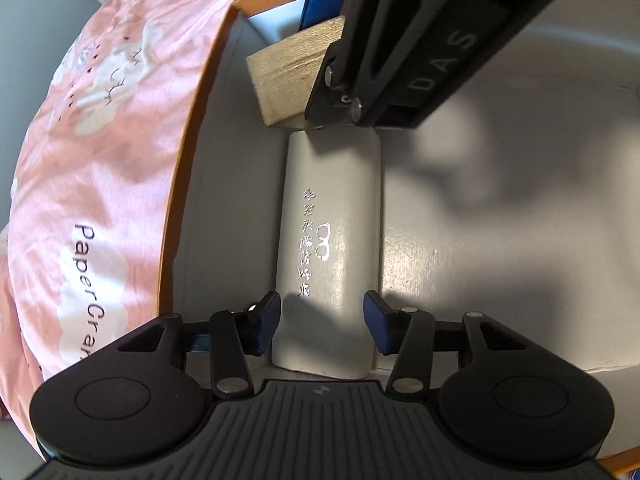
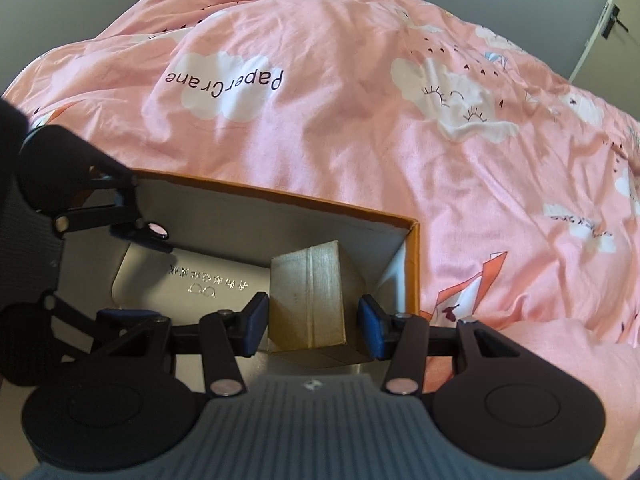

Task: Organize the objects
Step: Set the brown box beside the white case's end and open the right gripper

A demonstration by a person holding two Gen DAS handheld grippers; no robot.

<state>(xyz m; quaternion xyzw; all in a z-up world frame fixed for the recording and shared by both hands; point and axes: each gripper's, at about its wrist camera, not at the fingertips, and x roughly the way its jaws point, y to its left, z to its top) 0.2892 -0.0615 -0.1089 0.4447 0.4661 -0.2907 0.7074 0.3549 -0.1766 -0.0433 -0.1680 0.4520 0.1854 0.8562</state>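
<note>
The orange-rimmed box rests on a bed covered by a pink quilt; both items of the task lie inside it.

Left hand-held gripper: released. The white glasses case lies flat on the box floor, its near end between the blue pads. A gap shows at the right-hand pad; on the other side the pad stands just beside the case, and contact cannot be confirmed. The case extends straight ahead of the gripper, towards the wooden block.

Right hand-held gripper: the wooden block sits between its pads, in the far corner of the box, just beyond the end of the case. A gap is visible on the right; the left pad is very near the block. The block appears to rest on the box floor, so the gripper reads as released or releasing.

Step in hand, as judged: placement of both items in the box, at the release stage.

Next move: lift each gripper straight up with jaws kept apart, so neither pad drags the case or tips the block.
</note>
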